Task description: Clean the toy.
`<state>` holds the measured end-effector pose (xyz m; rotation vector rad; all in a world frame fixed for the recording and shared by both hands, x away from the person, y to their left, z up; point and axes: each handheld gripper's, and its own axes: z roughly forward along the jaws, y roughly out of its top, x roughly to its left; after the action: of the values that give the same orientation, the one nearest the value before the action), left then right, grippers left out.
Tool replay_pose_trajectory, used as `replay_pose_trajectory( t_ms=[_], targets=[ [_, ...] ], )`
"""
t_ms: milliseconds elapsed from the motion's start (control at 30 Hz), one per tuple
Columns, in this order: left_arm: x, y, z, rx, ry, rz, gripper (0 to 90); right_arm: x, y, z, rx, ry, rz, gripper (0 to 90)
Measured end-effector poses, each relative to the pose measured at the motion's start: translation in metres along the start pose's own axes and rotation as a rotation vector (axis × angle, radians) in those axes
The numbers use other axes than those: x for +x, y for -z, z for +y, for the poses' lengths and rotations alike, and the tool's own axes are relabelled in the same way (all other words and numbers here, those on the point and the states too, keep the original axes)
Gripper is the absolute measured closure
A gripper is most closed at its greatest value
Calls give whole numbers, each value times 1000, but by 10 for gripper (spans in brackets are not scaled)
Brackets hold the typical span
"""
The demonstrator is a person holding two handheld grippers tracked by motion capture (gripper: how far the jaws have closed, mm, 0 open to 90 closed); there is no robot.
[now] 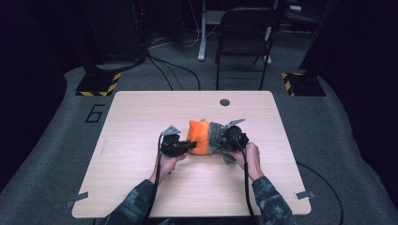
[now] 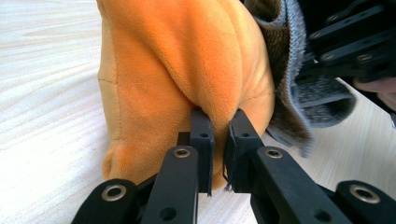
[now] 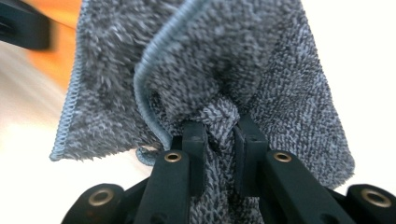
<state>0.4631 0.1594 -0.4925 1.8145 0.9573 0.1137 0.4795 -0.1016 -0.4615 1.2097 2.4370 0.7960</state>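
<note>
Orange plush toy (image 2: 187, 70): soft, light, pinchable; left gripper (image 2: 219, 135) jaws clamped on a fold. Grey towel (image 3: 224, 70): limp, right gripper (image 3: 219, 135) jaws clamped on bunched cloth. Mid-counter (image 1: 141, 108).

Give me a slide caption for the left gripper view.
Left gripper pinches orange plush toy beside grey cloth.

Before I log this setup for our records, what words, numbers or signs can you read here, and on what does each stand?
"6": a dark numeral on the grey carpeted floor, left of the light wooden table.
The orange plush toy and grey terry cloth bear no readable text.
The yellow-and-black striped floor plates carry no words.
</note>
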Motion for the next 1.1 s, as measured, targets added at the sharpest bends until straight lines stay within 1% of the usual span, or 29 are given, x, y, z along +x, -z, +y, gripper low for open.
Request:
replay_pose_trajectory(
  t_ms=[133, 200, 233, 267, 333, 367, 467, 500, 567, 600, 633, 667, 700, 733, 767, 800, 833, 867, 900, 933, 967, 1000, 1033, 1067, 1100],
  targets=[
    [1, 0, 0, 3, 0, 2, 832, -7, -9, -4, 25, -22, -8, 778],
    [1, 0, 0, 3, 0, 4, 832, -10, -15, -7, 47, -21, -29, 777],
    [2, 1, 0, 3, 0, 4, 833, -11, -19, -9, 54, -37, -35, 777],
    [2, 1, 0, 3, 4, 4, 832, -13, -21, -10, 64, -41, -34, 776],
    [2, 1, 0, 2, 5, 3, 832, -15, -24, -12, 66, -53, -34, 776],
    [2, 1, 0, 2, 4, 3, 832, -16, -24, -12, 73, -50, -39, 776],
    [1, 1, -1, -1, 8, 5, 831, -16, -21, -12, 87, -55, -46, 775],
    [1, 1, 0, 0, 2, 6, 830, -17, -18, -12, 89, -62, -49, 776],
    [1, 1, 0, -1, 2, 7, 829, -20, -6, -10, 56, -60, -54, 776],
    [1, 1, 0, -1, 1, 8, 828, -21, 3, -8, 19, -60, -50, 777],
    [1, 1, 0, -1, -1, 8, 827, -19, 14, -5, -12, -63, -47, 777],
    [1, 1, 0, -1, -2, 10, 826, -16, 24, -1, -48, -54, -36, 777],
    [1, 1, 0, -1, -1, 9, 826, -11, 35, 4, -83, -44, -37, 778],
    [1, 1, 0, -2, -1, 9, 825, -4, 43, 9, -115, -21, -39, 778],
    [2, 1, 0, -2, 0, 10, 825, 3, 50, 14, -137, -8, -27, 778],
    [2, 1, 0, -2, -1, 10, 825, 11, 53, 18, -163, 12, -29, 778],
    [1, 1, 0, -2, -3, 12, 824, 19, 52, 22, -166, 38, -22, 778],
    [1, 1, 0, -3, -4, 13, 823, 24, 47, 25, -153, 56, -20, 778],
    [1, 1, -1, -3, 0, 11, 822, 28, 41, 27, -134, 76, -21, 778],
    [1, 2, -1, -4, -2, 12, 820, 30, 32, 28, -116, 83, -35, 778],
    [1, 2, -1, -5, -8, 14, 817, 30, 23, 27, -95, 88, -24, 780],
    [1, 2, -1, -12, -7, 13, 812, 31, 18, 26, -89, 65, -23, 781],
    [1, 2, -1, -15, -11, 12, 804, 30, 15, 26, -93, 76, -27, 782],
    [1, 3, -2, -18, -24, 15, 796, 30, 16, 26, -93, 62, -22, 782],
    [1, 3, -2, -26, -14, 8, 785, 28, 17, 26, -88, 77, -19, 782]
  ],
)
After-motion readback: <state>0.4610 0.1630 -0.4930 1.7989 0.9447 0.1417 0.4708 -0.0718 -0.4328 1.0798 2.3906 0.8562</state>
